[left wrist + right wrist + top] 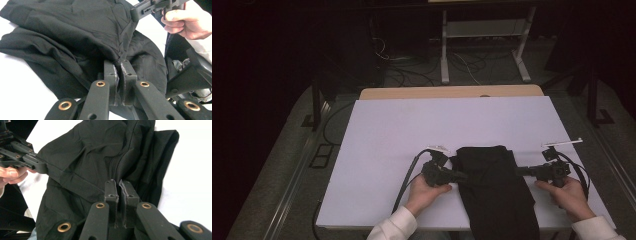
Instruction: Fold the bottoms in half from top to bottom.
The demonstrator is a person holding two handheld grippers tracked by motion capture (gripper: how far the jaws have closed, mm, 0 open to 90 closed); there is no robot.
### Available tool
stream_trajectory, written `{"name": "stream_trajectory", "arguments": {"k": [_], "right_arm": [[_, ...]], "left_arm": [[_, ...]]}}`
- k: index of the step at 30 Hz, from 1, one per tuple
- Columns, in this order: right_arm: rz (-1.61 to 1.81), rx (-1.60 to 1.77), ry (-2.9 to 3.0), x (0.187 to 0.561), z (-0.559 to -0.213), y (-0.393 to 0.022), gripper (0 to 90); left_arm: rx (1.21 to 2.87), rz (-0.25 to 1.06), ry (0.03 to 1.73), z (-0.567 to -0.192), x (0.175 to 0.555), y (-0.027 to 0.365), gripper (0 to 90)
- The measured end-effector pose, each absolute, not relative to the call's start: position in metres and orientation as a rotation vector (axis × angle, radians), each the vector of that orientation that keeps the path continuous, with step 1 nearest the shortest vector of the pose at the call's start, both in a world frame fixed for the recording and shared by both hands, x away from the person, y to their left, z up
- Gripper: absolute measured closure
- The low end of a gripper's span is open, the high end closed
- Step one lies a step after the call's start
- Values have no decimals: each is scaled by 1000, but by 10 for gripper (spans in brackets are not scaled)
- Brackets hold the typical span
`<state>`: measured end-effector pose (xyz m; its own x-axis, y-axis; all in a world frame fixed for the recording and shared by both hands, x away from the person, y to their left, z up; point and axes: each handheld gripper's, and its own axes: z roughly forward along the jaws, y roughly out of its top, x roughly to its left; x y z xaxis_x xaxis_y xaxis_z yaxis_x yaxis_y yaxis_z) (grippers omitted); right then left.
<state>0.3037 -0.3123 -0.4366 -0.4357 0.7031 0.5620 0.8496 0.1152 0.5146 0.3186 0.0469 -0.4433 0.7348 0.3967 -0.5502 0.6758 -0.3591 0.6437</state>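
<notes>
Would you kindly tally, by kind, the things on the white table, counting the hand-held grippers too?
Black garment: 1
Hand-held grippers: 2, left hand-held gripper and right hand-held gripper, each shut on the garment
Total: 3

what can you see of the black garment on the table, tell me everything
The black garment is a thin, matte woven cloth with stitched seams, creased and partly folded. It lies on the white table near the front edge, its lower part hanging over that edge. The left gripper pinches its left side and the right gripper its right side, each with fingers shut on a fold of fabric. What kind of garment it is cannot be told.
</notes>
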Motion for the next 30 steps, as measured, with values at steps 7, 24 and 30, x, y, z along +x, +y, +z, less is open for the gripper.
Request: {"name": "stream_trajectory", "arguments": {"k": [7, 24, 30], "right_arm": [[-1208, -1538, -2245, 300, -436, -311, 709], [-1420, -1411, -2371, 307, -420, -308, 67], [-1443, -1406, -2373, 325, -416, -304, 48]], "left_arm": [[2008, -389, 811, -447, 317, 45, 844], [2023, -398, 805, -448, 316, 44, 841], [2025, -397, 807, -448, 316, 44, 841]]}}
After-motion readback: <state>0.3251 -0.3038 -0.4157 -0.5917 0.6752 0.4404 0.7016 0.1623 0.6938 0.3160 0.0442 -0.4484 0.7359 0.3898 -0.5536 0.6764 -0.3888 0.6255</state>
